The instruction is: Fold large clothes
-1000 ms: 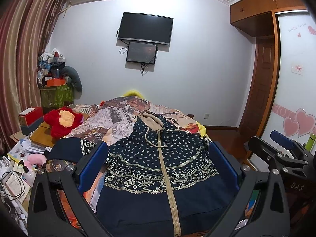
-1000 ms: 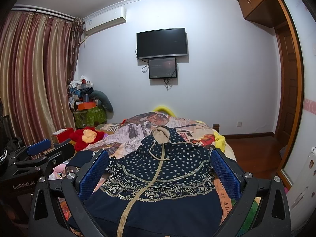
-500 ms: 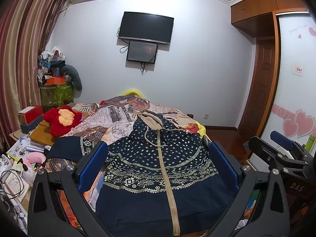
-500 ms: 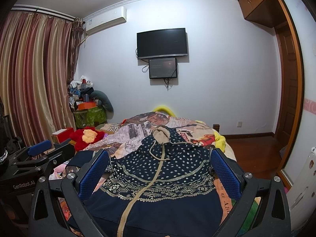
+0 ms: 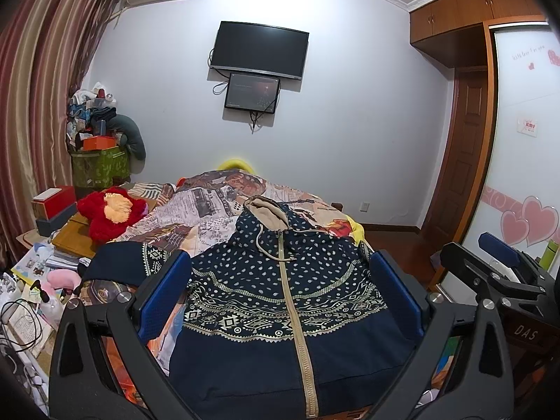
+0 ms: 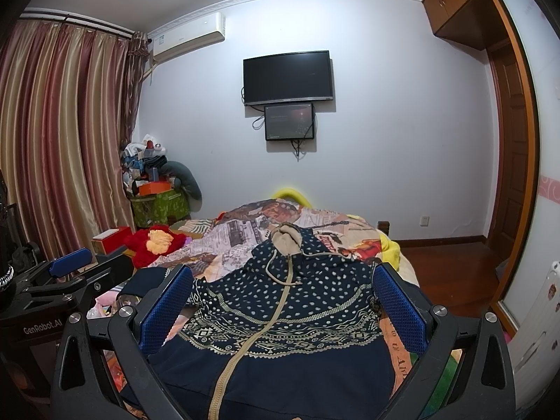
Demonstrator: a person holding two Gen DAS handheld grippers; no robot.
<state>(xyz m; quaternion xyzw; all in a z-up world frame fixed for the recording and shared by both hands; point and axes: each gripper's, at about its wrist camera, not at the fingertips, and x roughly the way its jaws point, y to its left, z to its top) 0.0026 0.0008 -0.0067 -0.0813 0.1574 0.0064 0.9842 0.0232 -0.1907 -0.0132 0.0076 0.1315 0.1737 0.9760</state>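
The navy zip-up hoodie (image 5: 280,301) lies spread face-up on the bed (image 5: 210,203), zipper closed, its beige-lined hood (image 5: 267,211) pointing toward the far wall and its hem nearest you. One sleeve (image 5: 119,262) reaches out to the left over the edge of the printed bedspread.

Your left gripper (image 5: 280,290) hangs above the hoodie's lower half with its blue-padded fingers (image 5: 164,294) spread wide, one to each side of the garment's body, and nothing between them. Whether the pads touch the cloth cannot be told. Your right gripper (image 6: 283,301) sits the same way, jaws wide apart, framing the hoodie from slightly further right, so the zipper (image 6: 252,332) runs diagonally through its view. It grips nothing either.

Each gripper shows in the other's camera: the right one at the right edge of the left wrist view, the left one at the left edge of the right wrist view.

A red plush toy (image 5: 108,210) rests beside the bed on the left, and a television (image 5: 260,49) hangs on the far wall.
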